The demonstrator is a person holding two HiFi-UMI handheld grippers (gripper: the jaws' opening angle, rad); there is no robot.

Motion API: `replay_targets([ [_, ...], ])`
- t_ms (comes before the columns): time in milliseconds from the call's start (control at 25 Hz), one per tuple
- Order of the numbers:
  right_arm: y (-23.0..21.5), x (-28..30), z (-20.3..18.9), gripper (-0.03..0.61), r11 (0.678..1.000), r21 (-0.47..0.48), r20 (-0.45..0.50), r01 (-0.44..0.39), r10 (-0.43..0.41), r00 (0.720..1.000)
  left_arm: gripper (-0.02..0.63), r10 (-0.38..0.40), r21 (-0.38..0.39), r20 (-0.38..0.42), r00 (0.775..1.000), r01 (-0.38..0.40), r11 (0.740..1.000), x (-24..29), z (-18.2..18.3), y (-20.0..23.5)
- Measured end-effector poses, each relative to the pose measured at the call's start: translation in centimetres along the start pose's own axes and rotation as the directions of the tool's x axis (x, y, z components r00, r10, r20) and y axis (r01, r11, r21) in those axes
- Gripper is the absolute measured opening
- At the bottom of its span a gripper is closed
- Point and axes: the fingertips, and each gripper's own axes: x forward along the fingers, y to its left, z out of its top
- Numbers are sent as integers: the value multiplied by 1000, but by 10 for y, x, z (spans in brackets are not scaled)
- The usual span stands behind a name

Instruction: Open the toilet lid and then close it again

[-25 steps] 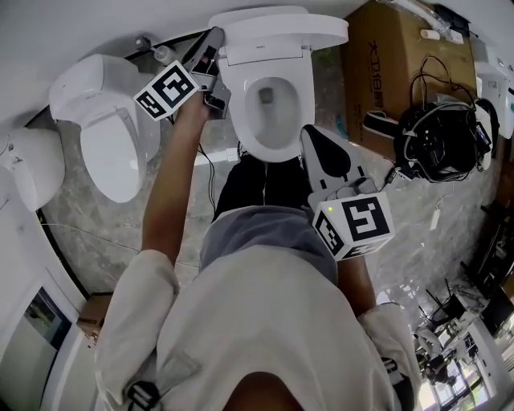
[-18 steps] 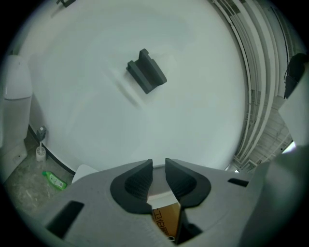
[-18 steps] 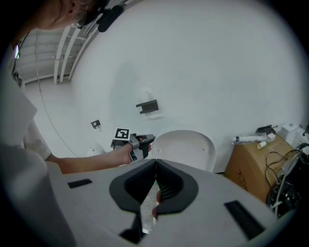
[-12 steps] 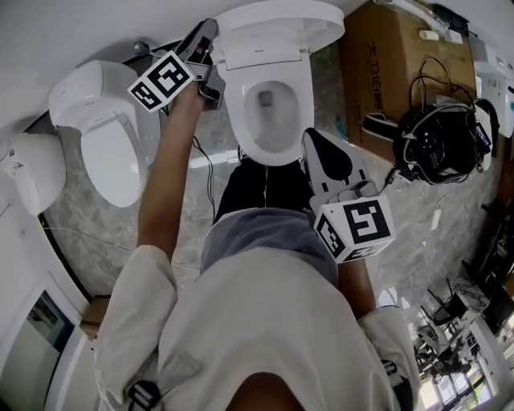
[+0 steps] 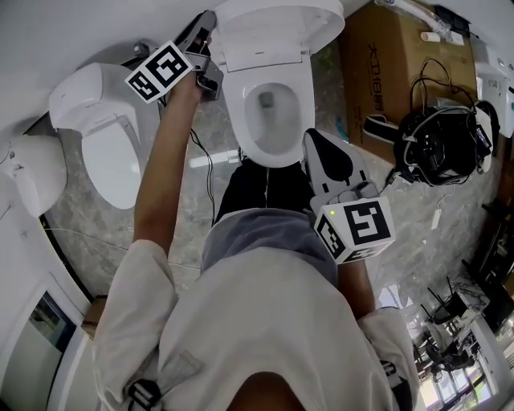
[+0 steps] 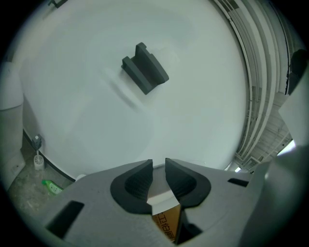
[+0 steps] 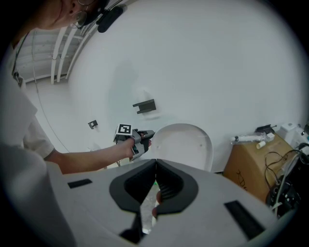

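The white toilet (image 5: pixel 269 104) stands at the top middle of the head view with its bowl uncovered. Its lid (image 5: pixel 277 20) is raised and stands upright against the wall (image 7: pixel 186 144). My left gripper (image 5: pixel 206 24) is at the lid's left edge and shut on it. In the left gripper view a white strip of the lid (image 6: pixel 161 198) sits between the narrowly parted pads of that gripper (image 6: pixel 159 164). The right gripper view shows the left gripper (image 7: pixel 145 137) touching the lid's rim. My right gripper (image 5: pixel 312 136) hovers by the seat's front right, shut and empty (image 7: pixel 155 164).
A second white toilet (image 5: pixel 108 132) stands to the left. A cardboard box (image 5: pixel 385 64) and a black bundle of cables (image 5: pixel 442 136) lie to the right. A black bracket (image 6: pixel 145 75) is fixed on the wall above the lid. A green bottle (image 6: pixel 50 185) lies by the wall.
My left gripper has moved toward the wall, up the picture, with the lid's edge in it, and the lid has tipped further back. The right gripper has stayed put.
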Motion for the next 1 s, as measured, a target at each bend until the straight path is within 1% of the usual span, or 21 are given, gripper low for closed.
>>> replay_targets([
  [120, 0, 2, 1, 11, 1000, 3, -3, 4, -4, 1000, 78, 1, 30, -12, 1000, -1, 1000, 5, 5, 1],
  [280, 0, 6, 0, 11, 1000, 6, -10, 1, -1, 1000, 78, 7, 103, -35, 999, -3, 995, 10, 9, 2],
  [400, 1, 8, 0, 11, 1000, 6, -10, -4, 4, 1000, 78, -5, 133, -59, 998, 13, 991, 11, 9, 1],
  [520, 3, 8, 0, 11, 1000, 5, -11, -9, 9, 1000, 78, -46, 133, -89, 995, 58, 989, 10, 8, -3],
  [640, 4, 7, -1, 11, 1000, 5, -11, -12, 12, 1000, 123, -122, 106, -113, 986, 134, 985, 8, 7, -11],
  [720, 4, 5, -1, 11, 1000, 4, -9, -10, 10, 1000, 135, -166, 119, -138, 976, 183, 976, 6, 5, -16],
  [800, 3, 3, -2, 11, 1000, 5, -8, -5, 5, 1000, 160, -191, 181, -173, 966, 222, 958, 3, 3, -21],
  [840, 2, 2, -2, 11, 1000, 5, -7, -3, 3, 1000, 174, -193, 231, -193, 962, 236, 944, 1, 3, -23],
  [880, 1, 1, -3, 11, 1000, 7, -6, -1, 1, 1000, 188, -189, 294, -215, 958, 248, 923, 0, 2, -25],
  [920, 1, 0, -4, 11, 1000, 8, -6, 1, -1, 1000, 198, -178, 365, -240, 954, 259, 894, -1, 1, -27],
  [960, 0, -1, -5, 11, 1000, 10, -6, 3, -3, 1000, 206, -164, 439, -269, 949, 272, 856, -1, 0, -29],
  [1000, -1, -3, -6, 11, 1000, 11, -6, 4, -4, 1000, 212, -147, 506, -302, 942, 289, 812, -2, -2, -31],
])
